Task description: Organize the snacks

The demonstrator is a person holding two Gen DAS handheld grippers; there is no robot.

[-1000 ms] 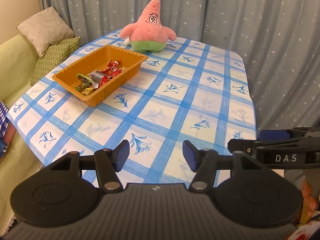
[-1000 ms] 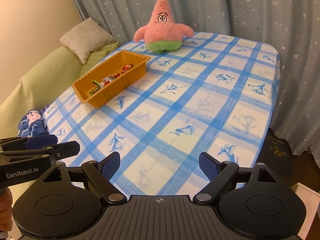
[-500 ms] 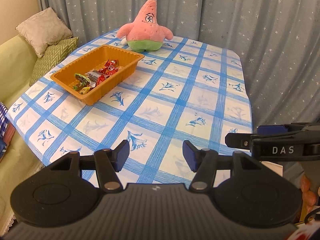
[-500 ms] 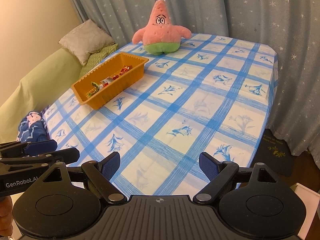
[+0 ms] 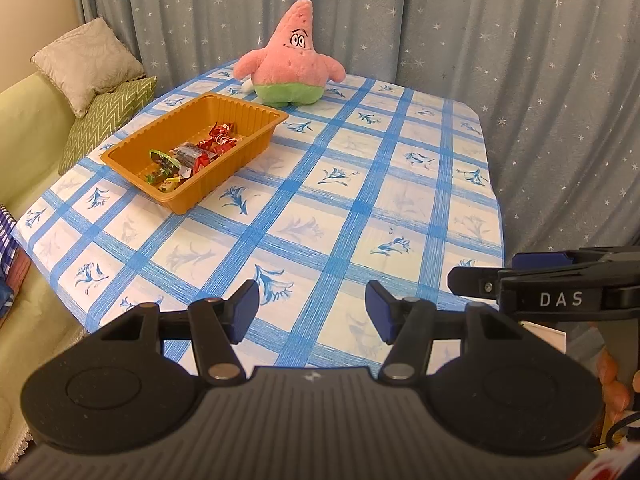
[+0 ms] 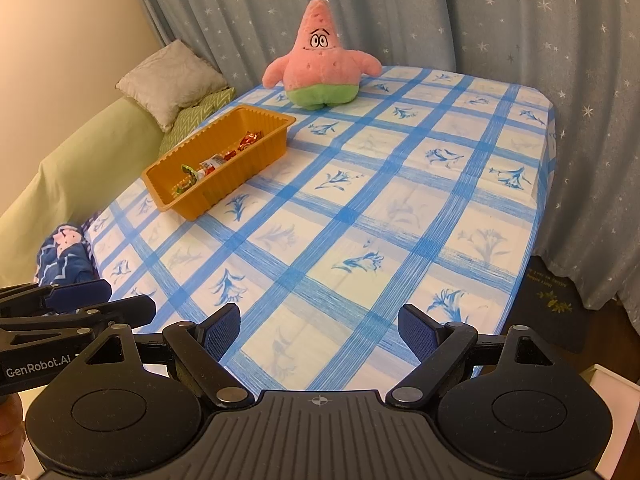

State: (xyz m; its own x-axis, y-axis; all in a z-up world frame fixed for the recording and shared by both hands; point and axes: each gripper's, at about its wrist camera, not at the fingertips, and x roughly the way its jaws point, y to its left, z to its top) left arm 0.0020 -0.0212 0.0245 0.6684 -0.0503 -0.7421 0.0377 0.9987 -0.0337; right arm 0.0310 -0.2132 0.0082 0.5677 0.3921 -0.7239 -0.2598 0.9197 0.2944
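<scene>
The wrapped snacks (image 5: 192, 156) lie heaped in one orange tray (image 5: 256, 142), far ahead and to the left of the left gripper (image 5: 312, 310). They overlap, so a count is not possible; red, green and clear wrappers show, and printing on them is too small to read. In the right wrist view the tray's near wall hides most of the heap, leaving only a line of wrappers along the inside. The tray stands on the table (image 5: 360, 204), under a blue checked cloth, well apart from both grippers.

The left gripper hangs over the near table edge, jaws spread and holding nothing. The right gripper (image 6: 320, 330) is beside it on its right, also spread wide and holding nothing.

One pink star plush (image 5: 290, 62) sits just beyond the tray's far end, against a starred curtain (image 5: 520, 60). Two cushions (image 5: 100, 92) lean on a green sofa (image 5: 24, 140) left of the table; the sofa is cut off by the frame edge.
</scene>
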